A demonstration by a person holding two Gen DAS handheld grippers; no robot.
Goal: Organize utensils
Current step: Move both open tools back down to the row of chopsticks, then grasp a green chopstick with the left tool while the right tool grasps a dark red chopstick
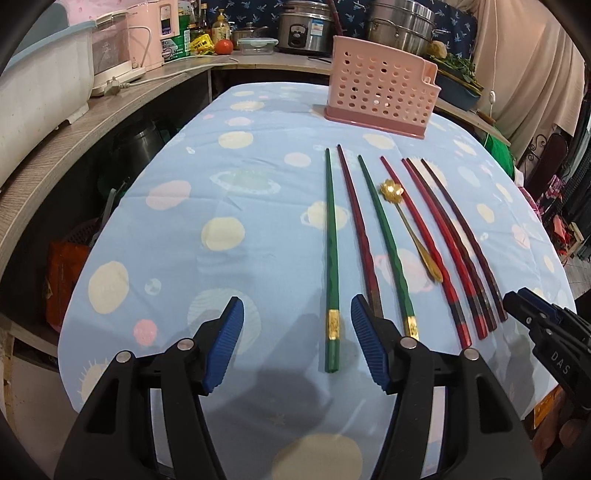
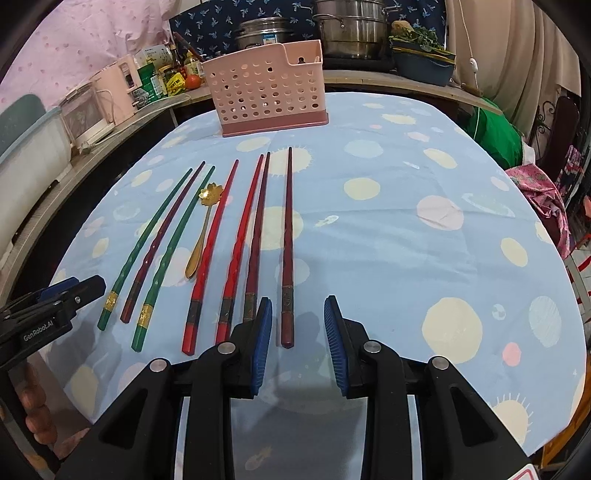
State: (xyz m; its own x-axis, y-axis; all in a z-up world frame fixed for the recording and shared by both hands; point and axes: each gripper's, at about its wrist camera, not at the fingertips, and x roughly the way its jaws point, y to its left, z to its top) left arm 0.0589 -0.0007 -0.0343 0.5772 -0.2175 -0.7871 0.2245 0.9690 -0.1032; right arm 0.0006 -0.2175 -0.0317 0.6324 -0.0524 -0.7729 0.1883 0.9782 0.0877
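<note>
Several chopsticks lie side by side on the blue tablecloth: two green ones (image 1: pixel 330 251) (image 2: pixel 147 240), red ones (image 2: pixel 210 251) and dark maroon ones (image 2: pixel 287 240). A gold flower-bowl spoon (image 1: pixel 410 225) (image 2: pixel 202 229) lies among them. A pink perforated utensil holder (image 1: pixel 380 88) (image 2: pixel 266 88) stands at the far end. My left gripper (image 1: pixel 297 339) is open above the thick end of the leftmost green chopstick. My right gripper (image 2: pixel 298 339) is open around the end of the rightmost maroon chopstick. Each gripper also shows in the other view, the right (image 1: pixel 532 317) and the left (image 2: pixel 74 291).
A wooden counter (image 1: pixel 110 107) runs along the left and back with pink appliances (image 1: pixel 147 33), bottles, a tomato (image 1: pixel 223 46), a rice cooker (image 1: pixel 304 27) and steel pots (image 2: pixel 351 29). A green bag (image 2: pixel 495 133) and pink cloth (image 2: pixel 543 199) sit at the right edge.
</note>
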